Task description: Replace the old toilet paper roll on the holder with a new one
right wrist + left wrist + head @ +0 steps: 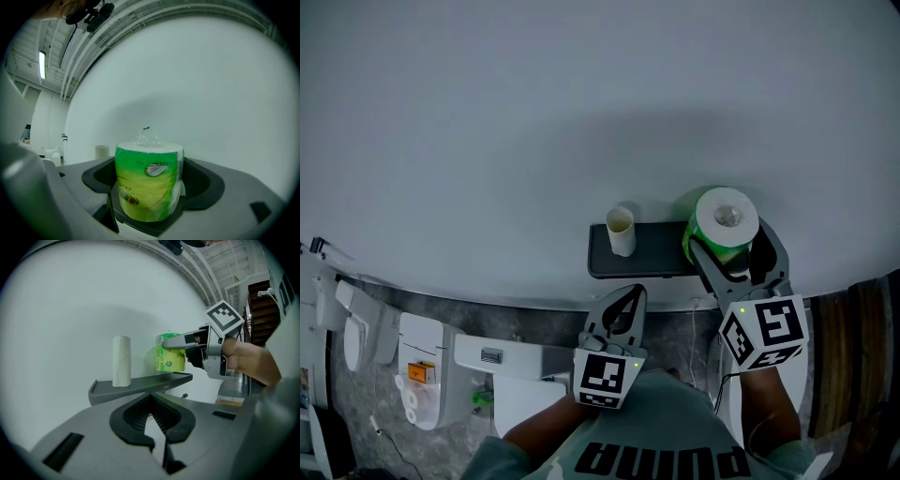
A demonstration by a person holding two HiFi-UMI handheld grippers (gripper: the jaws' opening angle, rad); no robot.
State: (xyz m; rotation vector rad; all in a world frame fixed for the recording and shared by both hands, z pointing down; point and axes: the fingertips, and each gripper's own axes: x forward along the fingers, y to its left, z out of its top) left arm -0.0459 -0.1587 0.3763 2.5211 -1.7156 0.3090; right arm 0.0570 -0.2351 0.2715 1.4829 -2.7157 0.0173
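From the head view we see the left hand-held gripper [625, 302] low in front of a dark shelf [661, 251] fixed to the white wall [581, 112], its jaws drawn together with nothing between them. An empty cardboard tube [621, 231] stands upright on the left part of that shelf. The right hand-held gripper [733, 253] clasps a new toilet paper roll [725, 223] in green wrapping at the shelf's right end. A toilet [358, 330] shows at the lower left. In the left gripper view we find the left hand-held gripper [152, 416] closed and empty, pointing at the shelf [140, 383]. The cardboard tube [122, 362] stands on the shelf, well apart from the new toilet paper roll [169, 358], which the right hand-held gripper [180, 342] holds from the right. We cannot tell whether the roll touches the shelf. In the right gripper view, the right hand-held gripper [150, 180] has a jaw pressed against each side of the upright new toilet paper roll [143, 192], and the cardboard tube [102, 151] shows small behind it to the left.
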